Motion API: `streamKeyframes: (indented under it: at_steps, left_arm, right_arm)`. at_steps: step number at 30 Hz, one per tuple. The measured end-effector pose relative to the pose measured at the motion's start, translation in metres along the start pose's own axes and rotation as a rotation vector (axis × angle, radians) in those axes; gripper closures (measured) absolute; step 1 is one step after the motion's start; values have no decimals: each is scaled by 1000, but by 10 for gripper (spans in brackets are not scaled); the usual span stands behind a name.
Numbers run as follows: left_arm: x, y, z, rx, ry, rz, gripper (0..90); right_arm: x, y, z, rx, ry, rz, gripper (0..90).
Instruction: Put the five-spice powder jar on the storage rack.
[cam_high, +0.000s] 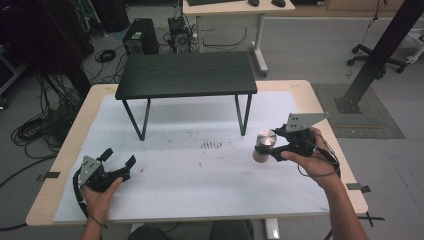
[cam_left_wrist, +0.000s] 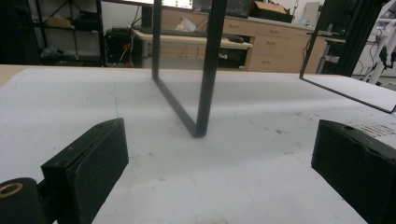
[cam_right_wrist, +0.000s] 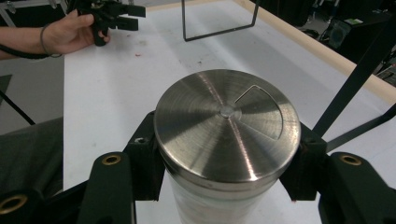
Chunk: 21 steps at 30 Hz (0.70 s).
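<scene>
Brushed steel caps the jar (cam_high: 263, 145), a pale cylinder with a flat metal lid, gripped by the right hand-held gripper (cam_high: 266, 147) just under the lid's rim, one jaw on each side of the body. Taking it below the overhanging lid seems sensible: the rim would likely catch on the jaws if the smooth wall began to slip. In the right gripper view the jar (cam_right_wrist: 227, 140) stands upright between the pads, lid level, which suits carrying it without tipping whatever is inside.

The landmark is the small black table (cam_high: 186, 74) standing on the worktop (cam_high: 200, 200). The jar is in front of that table's right legs and a little to their right, apparently raised off the white sheet, though contact below is hard to judge.

The left hand-held gripper (cam_high: 119, 158) rests in front of the black table's left legs, well apart from the jar, jaws spread wide with nothing between them, probably waiting its turn
</scene>
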<state>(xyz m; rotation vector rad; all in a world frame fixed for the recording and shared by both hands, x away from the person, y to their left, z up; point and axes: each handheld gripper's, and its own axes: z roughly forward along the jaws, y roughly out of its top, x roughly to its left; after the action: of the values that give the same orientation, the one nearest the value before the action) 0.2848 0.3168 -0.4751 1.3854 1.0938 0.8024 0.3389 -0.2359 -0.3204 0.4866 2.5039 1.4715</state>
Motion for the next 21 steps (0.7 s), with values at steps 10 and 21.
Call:
streamKeyframes:
  at_steps: [10,21]
  left_arm:
    - [0,0,0,-3,-2,-1,42]
    - [0,0,0,-3,-4,1,43]
  right_arm:
    - [0,24,-6,15,13,-5,429]
    - [-1,58,-15,26,37,-25,429]
